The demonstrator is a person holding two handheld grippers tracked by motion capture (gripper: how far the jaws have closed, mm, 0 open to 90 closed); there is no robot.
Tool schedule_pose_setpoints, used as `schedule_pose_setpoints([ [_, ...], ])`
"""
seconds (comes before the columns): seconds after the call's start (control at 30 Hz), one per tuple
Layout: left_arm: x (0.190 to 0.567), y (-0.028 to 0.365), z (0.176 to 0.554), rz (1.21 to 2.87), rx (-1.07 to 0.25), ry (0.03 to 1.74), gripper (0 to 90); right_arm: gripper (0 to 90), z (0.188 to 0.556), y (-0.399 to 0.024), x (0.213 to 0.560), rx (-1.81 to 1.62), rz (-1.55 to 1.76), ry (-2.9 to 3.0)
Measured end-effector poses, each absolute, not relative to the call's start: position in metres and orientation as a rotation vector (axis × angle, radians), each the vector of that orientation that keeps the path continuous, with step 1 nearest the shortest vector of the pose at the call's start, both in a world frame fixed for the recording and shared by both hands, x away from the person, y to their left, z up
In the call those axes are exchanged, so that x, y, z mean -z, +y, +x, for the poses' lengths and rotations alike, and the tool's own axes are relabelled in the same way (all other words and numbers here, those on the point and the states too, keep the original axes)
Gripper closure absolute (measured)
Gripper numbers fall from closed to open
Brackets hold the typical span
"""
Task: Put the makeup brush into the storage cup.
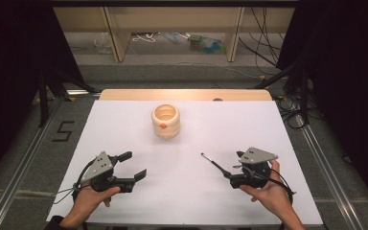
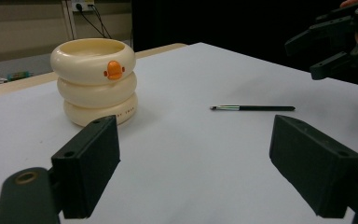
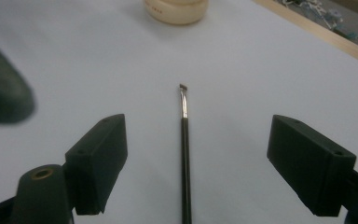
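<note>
Lying between the spread right gripper jaws, a thin black brush, silver-collared.

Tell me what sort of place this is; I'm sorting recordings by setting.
Probably a lab recording station: a white-covered table framed by black curtains, loose cables on the floor behind, and a marked number 5 beside it.

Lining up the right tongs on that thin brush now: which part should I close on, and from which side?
Take the brush by its black handle, not the thin metal neck or bristle tip. It lies flat on the white table, running lengthwise between the open right tongs, so come straight down from above and close across the handle's width. It is very slim, so the jaws probably need to reach almost to the tabletop.
</note>
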State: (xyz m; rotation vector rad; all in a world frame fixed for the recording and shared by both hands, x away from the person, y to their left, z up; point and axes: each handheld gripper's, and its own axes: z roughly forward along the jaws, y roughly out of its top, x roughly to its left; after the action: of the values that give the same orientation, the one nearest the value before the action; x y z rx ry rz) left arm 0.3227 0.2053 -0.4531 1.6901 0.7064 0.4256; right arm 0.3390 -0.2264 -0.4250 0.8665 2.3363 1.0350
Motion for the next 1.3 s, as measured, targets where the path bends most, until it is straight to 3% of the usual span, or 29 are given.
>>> schedule_pose_setpoints([
  [0.57, 0.453, 0.204, 0.324, 1.692, -0.420, 0.705, 16.2, 27.9, 0.399, -0.195, 0.427, -0.748, 0.922, 2.631],
  [1.3, 0.454, 0.203, 0.324, 1.690, -0.414, 0.714, 16.2, 37.1, 0.430, -0.173, 0.435, -0.515, 0.912, 2.801],
])
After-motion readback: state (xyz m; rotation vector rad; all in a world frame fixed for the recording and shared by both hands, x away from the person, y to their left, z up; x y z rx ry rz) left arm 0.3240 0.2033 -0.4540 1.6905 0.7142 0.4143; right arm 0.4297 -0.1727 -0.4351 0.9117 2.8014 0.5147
